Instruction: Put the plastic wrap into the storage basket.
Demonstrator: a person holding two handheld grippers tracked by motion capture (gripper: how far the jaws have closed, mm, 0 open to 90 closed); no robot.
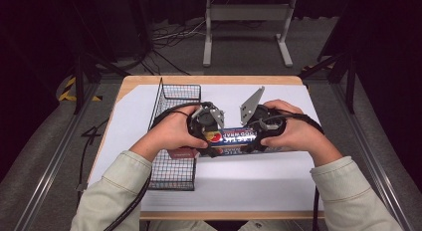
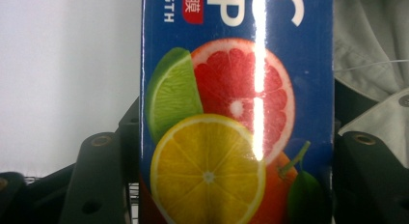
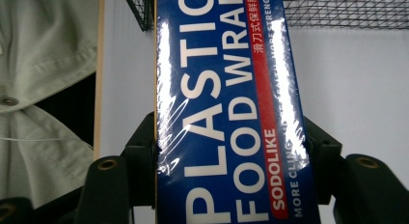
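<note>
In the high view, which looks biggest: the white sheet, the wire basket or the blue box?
1. White sheet, by far.
2. Wire basket.
3. Blue box, though hands and grippers hide much of it, so its full size is unsure.

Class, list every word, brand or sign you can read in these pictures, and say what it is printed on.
"PLASTIC FOOD WRAP": long blue cardboard box.
"SODOLIKE": red stripe on that box.
"MORE CLING": small print beside the stripe, partly cut off.
Chinese characters on the stripe: too small to read.

L gripper (image 1: 211, 136) & R gripper (image 1: 259, 136) both clamped.
</note>
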